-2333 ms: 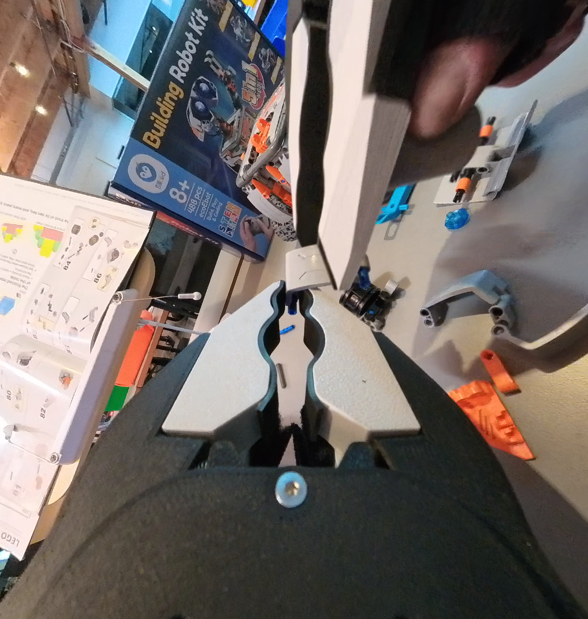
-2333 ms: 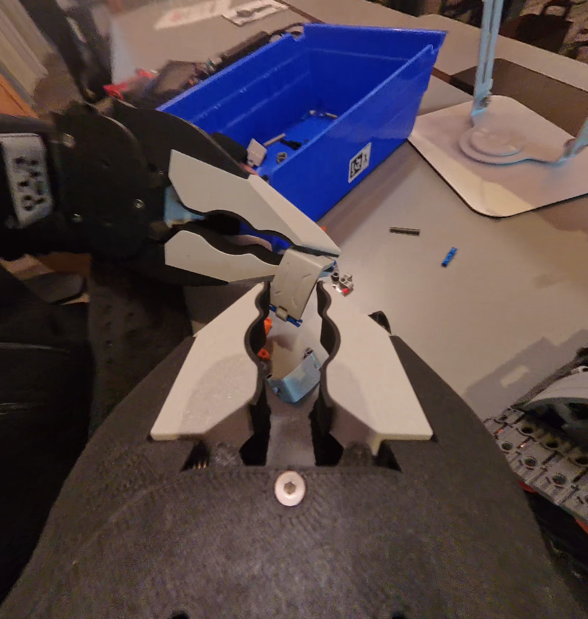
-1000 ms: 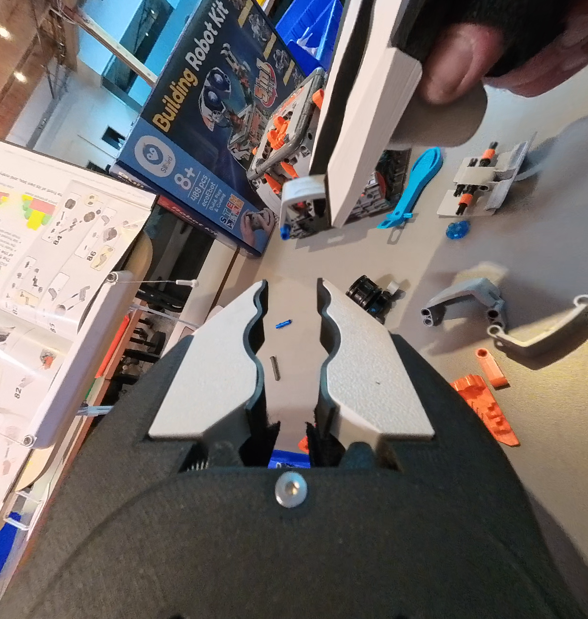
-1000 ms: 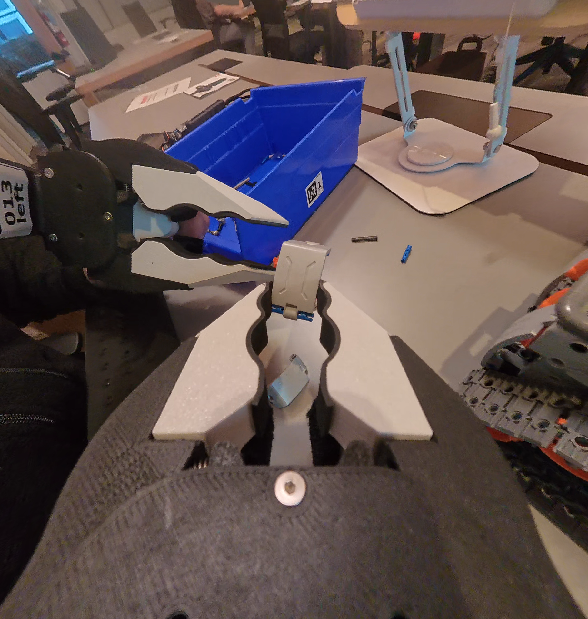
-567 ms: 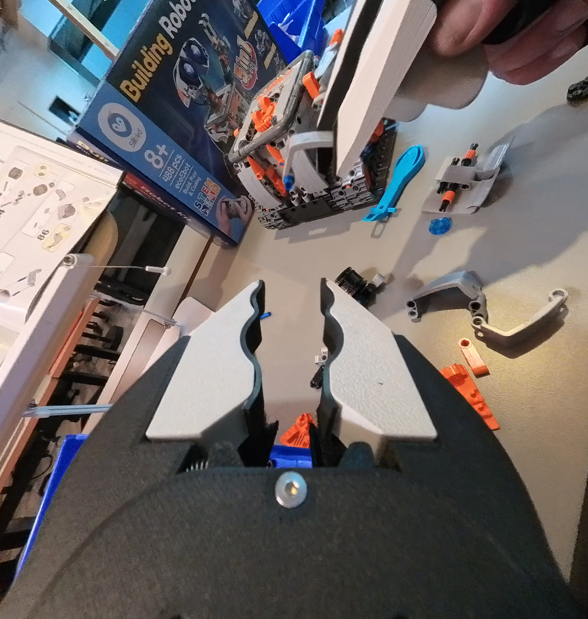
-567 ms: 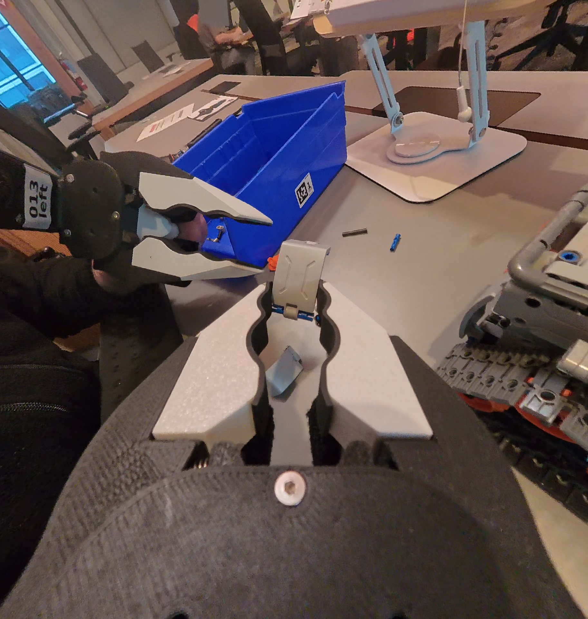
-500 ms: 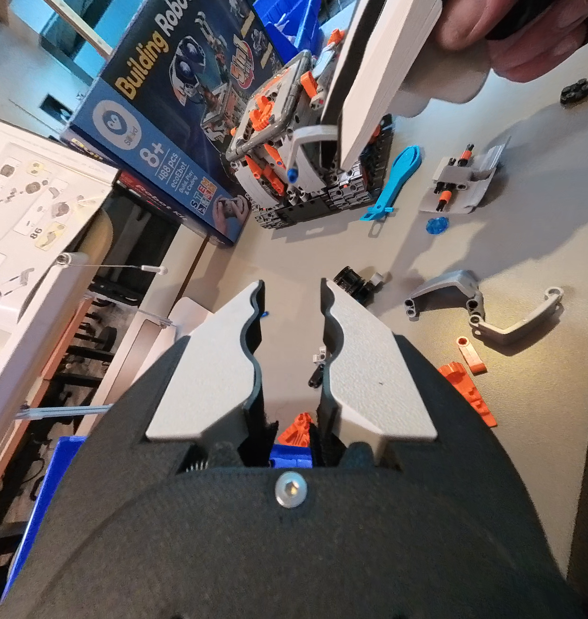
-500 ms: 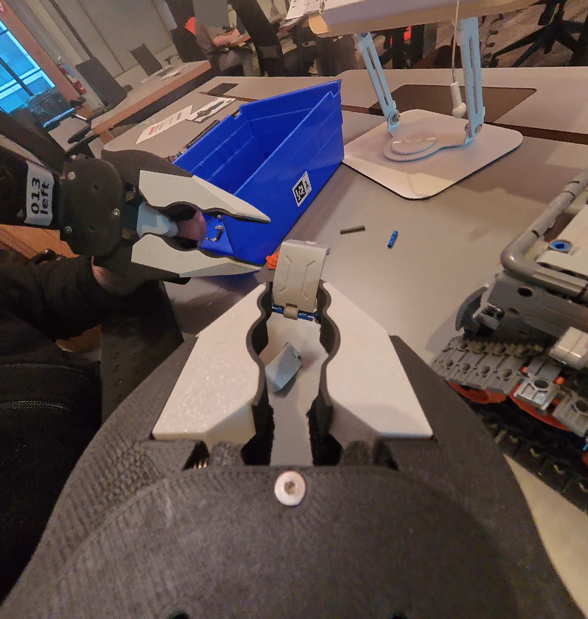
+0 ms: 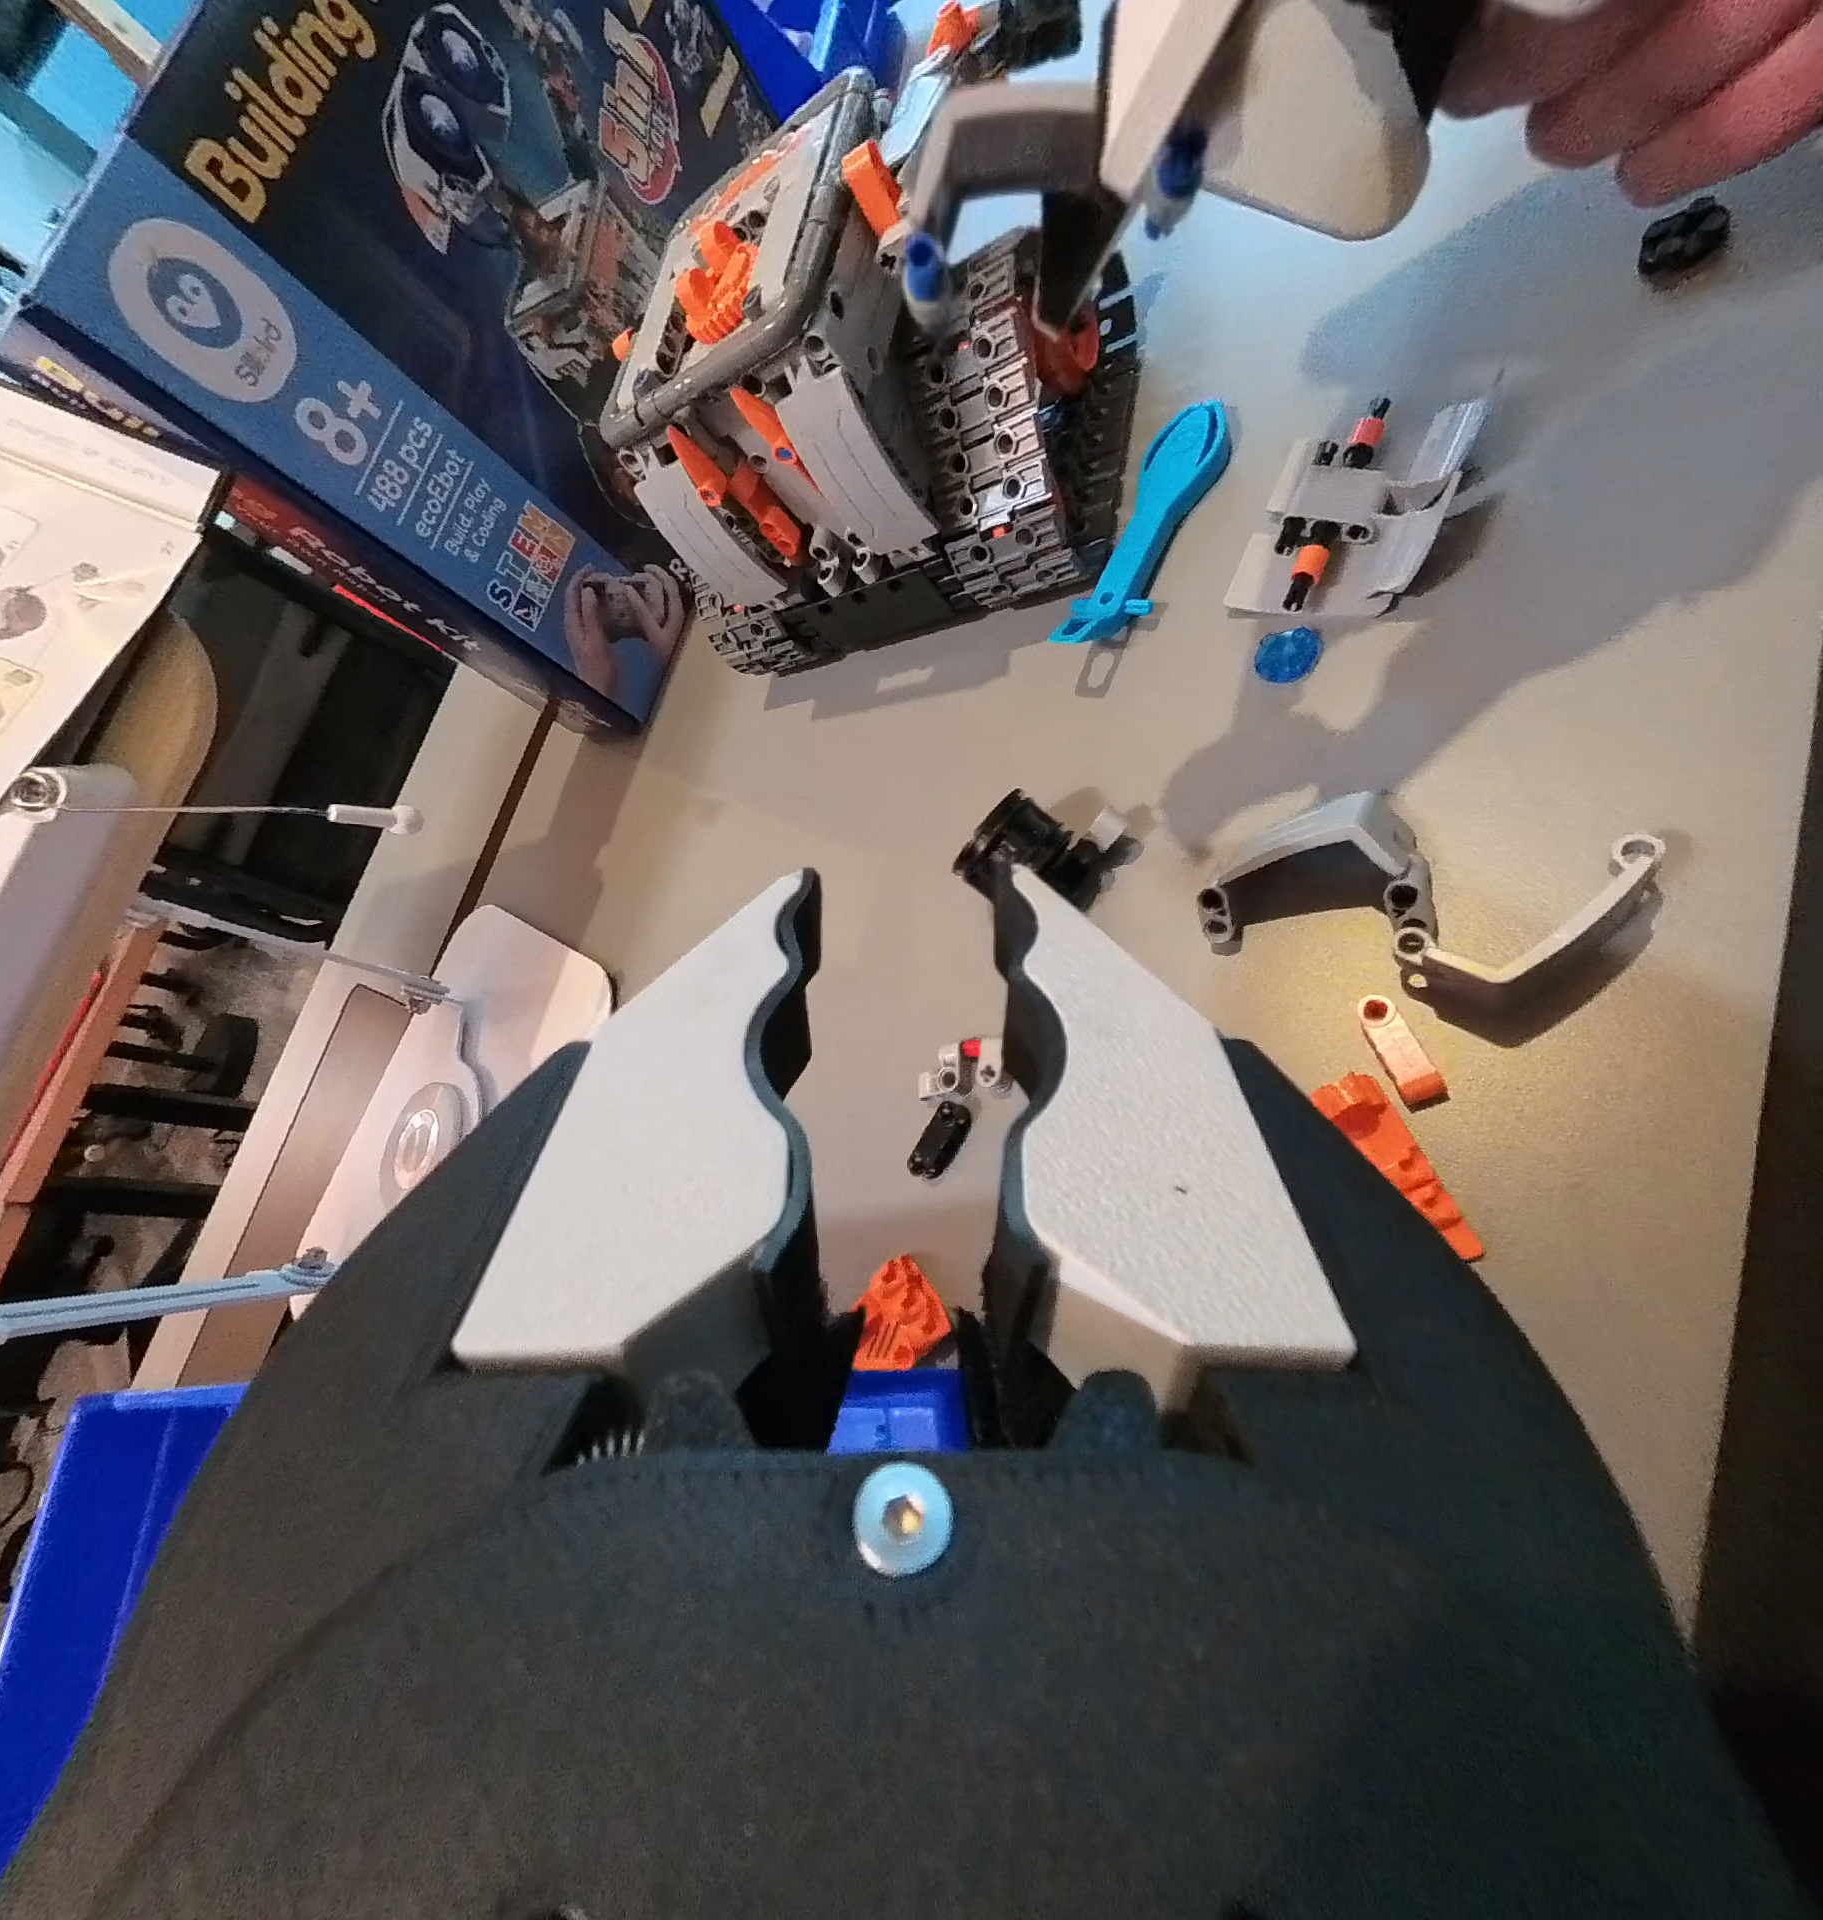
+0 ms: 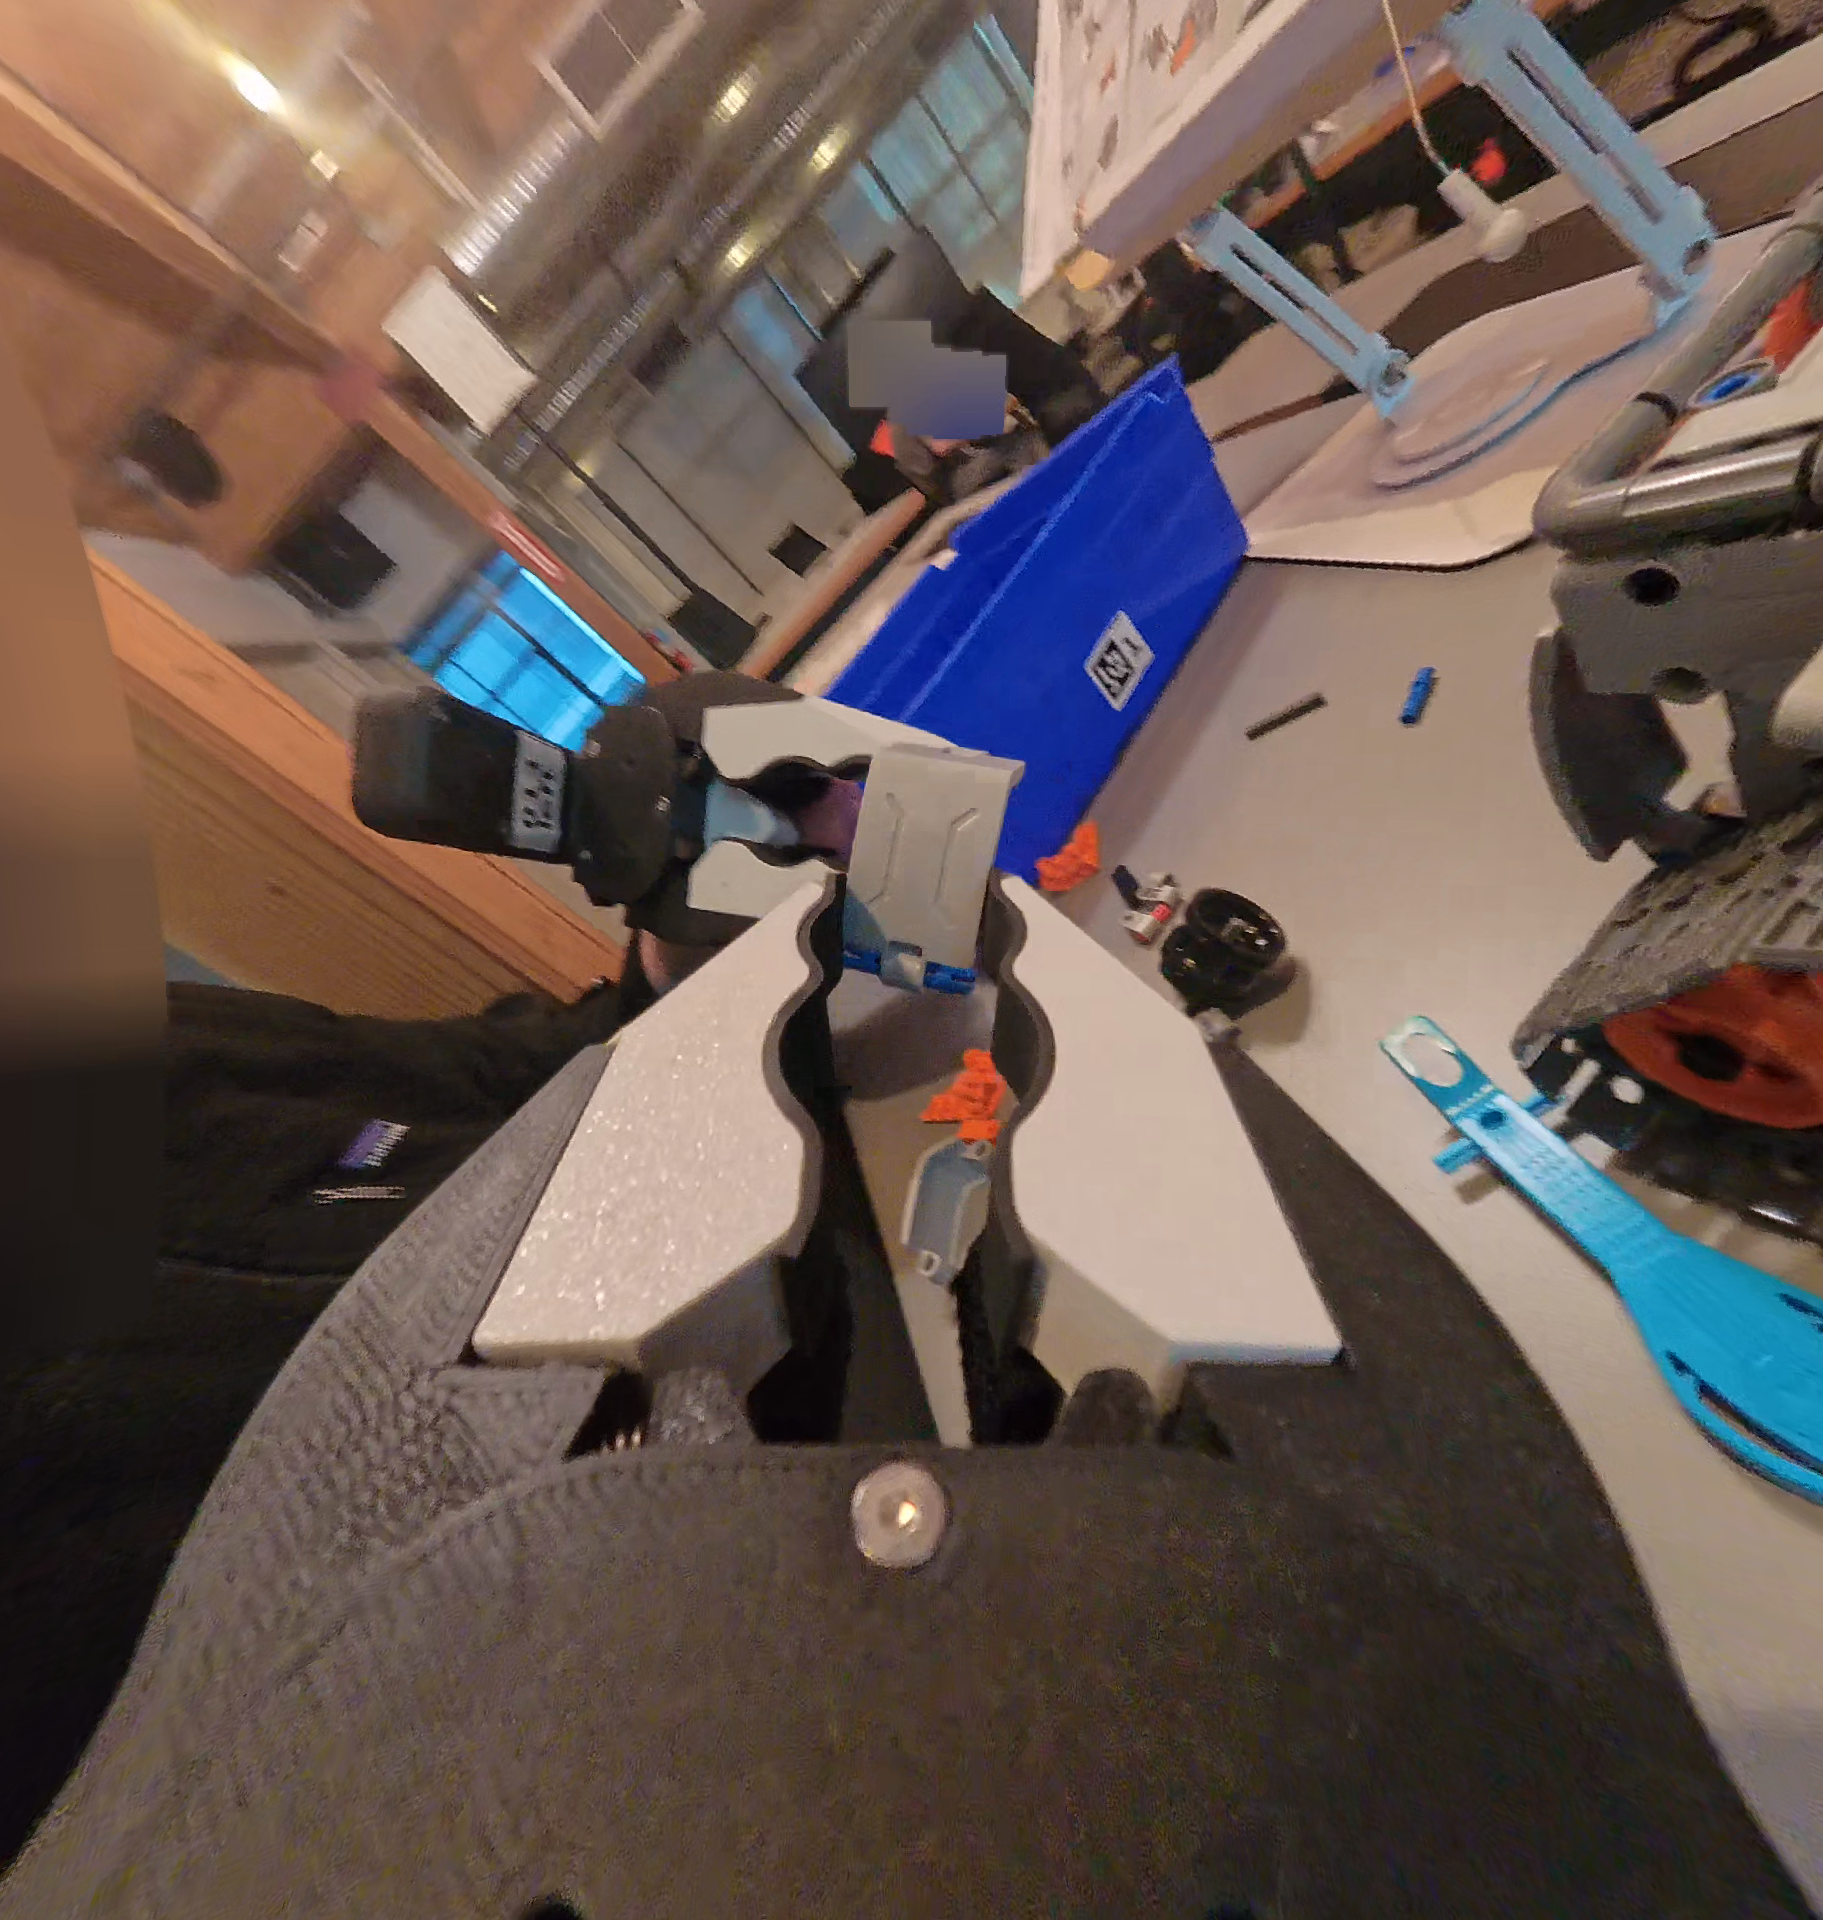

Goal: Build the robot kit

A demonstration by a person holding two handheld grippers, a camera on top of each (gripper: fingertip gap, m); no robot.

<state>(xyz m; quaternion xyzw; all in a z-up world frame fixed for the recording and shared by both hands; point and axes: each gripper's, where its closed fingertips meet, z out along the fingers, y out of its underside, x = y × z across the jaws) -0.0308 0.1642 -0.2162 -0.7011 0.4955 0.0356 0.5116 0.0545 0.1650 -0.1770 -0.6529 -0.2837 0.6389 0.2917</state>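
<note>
Right claw (image 10: 912,914) clamped on grey panel (image 10: 928,852) above tracked model (image 9: 865,416); left claw (image 9: 902,894) apart, empty, over table (image 9: 1561,727)

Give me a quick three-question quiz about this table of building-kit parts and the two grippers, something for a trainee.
1. True or false: the left gripper is shut on a part.
2. What does the right gripper hold? A) a blue spoon-shaped tool B) a grey panel C) a black wheel
3. Fill in: the black wheel lies just past the tip of the left gripper's ____ finger.

Key
1. False: its jaws stand apart, with nothing between them.
2. B: the grey panel with blue pins; the blue tool lies on the table beside the tracked model.
3. Right.
</note>
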